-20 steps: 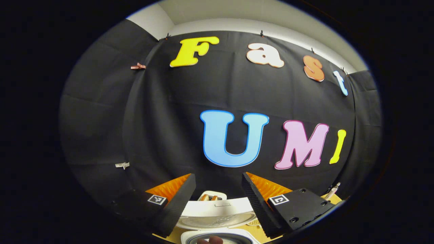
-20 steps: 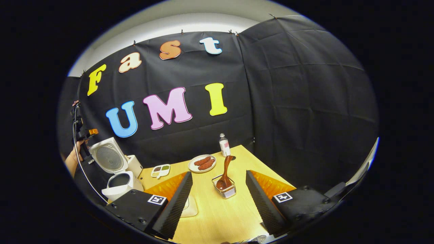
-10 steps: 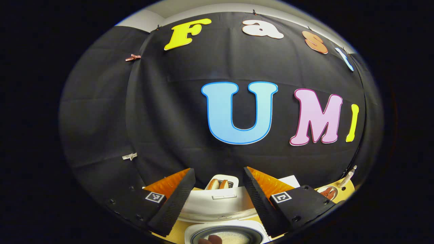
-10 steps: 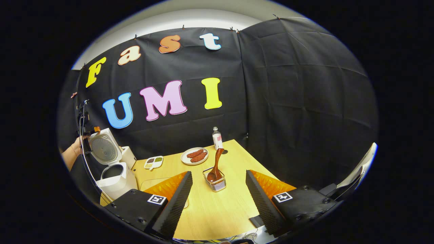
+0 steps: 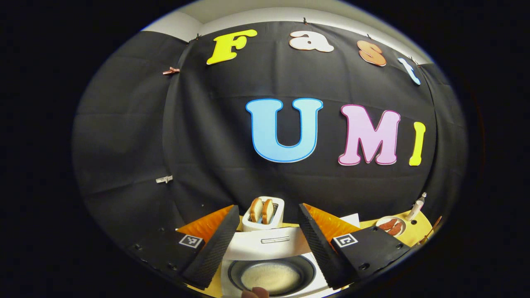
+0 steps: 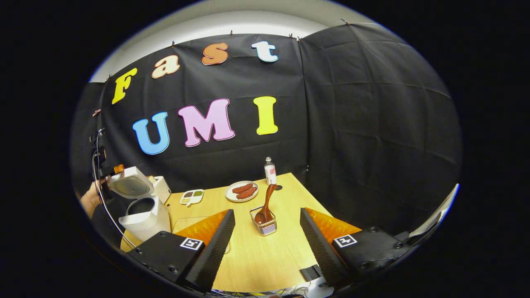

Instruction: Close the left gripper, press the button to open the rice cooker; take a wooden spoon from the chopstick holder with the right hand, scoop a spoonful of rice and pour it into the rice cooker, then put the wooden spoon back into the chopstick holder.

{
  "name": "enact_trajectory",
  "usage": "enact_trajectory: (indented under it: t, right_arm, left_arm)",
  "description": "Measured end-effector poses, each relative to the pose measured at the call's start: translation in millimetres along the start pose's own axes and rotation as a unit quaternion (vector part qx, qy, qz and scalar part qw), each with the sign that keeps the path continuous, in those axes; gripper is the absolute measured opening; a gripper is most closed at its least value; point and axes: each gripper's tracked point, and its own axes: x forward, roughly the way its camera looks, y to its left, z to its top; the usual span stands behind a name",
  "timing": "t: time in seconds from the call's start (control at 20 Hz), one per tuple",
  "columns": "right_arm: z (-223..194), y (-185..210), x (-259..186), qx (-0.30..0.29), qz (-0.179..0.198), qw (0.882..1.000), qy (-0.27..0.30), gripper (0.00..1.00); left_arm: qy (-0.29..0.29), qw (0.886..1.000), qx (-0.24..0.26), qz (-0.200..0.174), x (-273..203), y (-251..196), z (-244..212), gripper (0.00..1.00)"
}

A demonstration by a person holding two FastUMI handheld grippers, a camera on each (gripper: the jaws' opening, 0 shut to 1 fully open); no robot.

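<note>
Our left claw [image 5: 265,244] hangs open and empty above the rice cooker [image 5: 271,277], whose lid is up. Our right claw [image 6: 267,244] is also open, holding nothing. At twelve o'clock ahead of it the wooden spoon [image 6: 267,203] leans in the chopstick holder [image 6: 263,225] on the desk [image 6: 265,256]. We judge the reach should go straight in and close on the handle (well above the wire rim). A plate of sausages [image 6: 242,191] and a bottle [image 6: 270,171] stand beyond, out of the path; the toaster [image 5: 263,213] sits behind the cooker.
</note>
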Motion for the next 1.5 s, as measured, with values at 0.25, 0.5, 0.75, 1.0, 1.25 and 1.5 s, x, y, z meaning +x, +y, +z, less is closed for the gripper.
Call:
enact_trajectory:
  t: [0.25, 0.5, 0.75, 1.0, 1.25, 1.5]
  right_arm:
    - [3, 11, 2, -0.003, 0.018, 1.000, -0.002, 0.99]
    - [-5, 13, -4, -0.009, 0.026, 1.000, 0.005, 0.98]
    - [-13, 13, -6, -0.004, 0.026, 1.000, 0.013, 0.98]
    - [-11, 12, -8, -0.007, 0.026, 1.000, 0.011, 0.98]
    - [-13, 10, -7, -0.011, 0.024, 1.000, 0.012, 0.98]
    - [-15, 11, -6, -0.010, 0.026, 1.000, 0.013, 0.98]
  left_arm:
    - [0.036, 0.999, -0.008, 0.019, -41, -10, -75, 0.99]
    - [0.066, 0.998, -0.009, 0.020, -52, -14, -120, 0.99]
    - [0.090, 0.996, -0.005, 0.018, -54, -17, -143, 0.99]
    - [0.133, 0.991, 0.003, 0.010, -57, -20, -178, 1.00]
    - [0.126, 0.992, 0.020, 0.014, -58, -21, -172, 1.00]
    - [0.127, 0.992, 0.015, 0.015, -59, -21, -175, 1.00]
